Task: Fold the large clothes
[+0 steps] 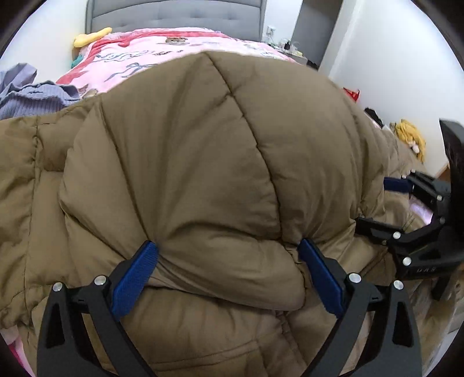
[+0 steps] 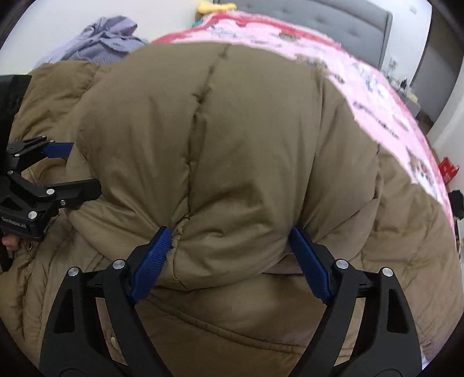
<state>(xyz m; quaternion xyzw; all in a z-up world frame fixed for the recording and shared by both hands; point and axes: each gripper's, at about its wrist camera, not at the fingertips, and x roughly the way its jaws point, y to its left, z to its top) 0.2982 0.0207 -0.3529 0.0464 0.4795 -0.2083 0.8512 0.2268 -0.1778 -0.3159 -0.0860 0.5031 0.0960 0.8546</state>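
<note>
I am working in a home bedroom. Evidence: a bed with a grey padded headboard [image 1: 177,14], a pink printed blanket [image 1: 162,55] over it, plush toys [image 1: 410,136] by the white wall [image 1: 400,58], and loose lilac clothes [image 2: 107,40] piled aside.

Bed [image 1: 174,17] with grey tufted headboard, covered by pink printed blanket [image 1: 139,65]. On blanket: brown puffer coat [image 1: 188,162] nearest camera; lavender garment heap [image 1: 32,92] at coat's left; yellow plush toy [image 1: 91,37] beside headboard.

Brown puffer coat [image 1: 203,162] bunched between left gripper [image 1: 227,252] fingers [image 1: 136,275], pink blanket [image 1: 150,58] behind
</note>
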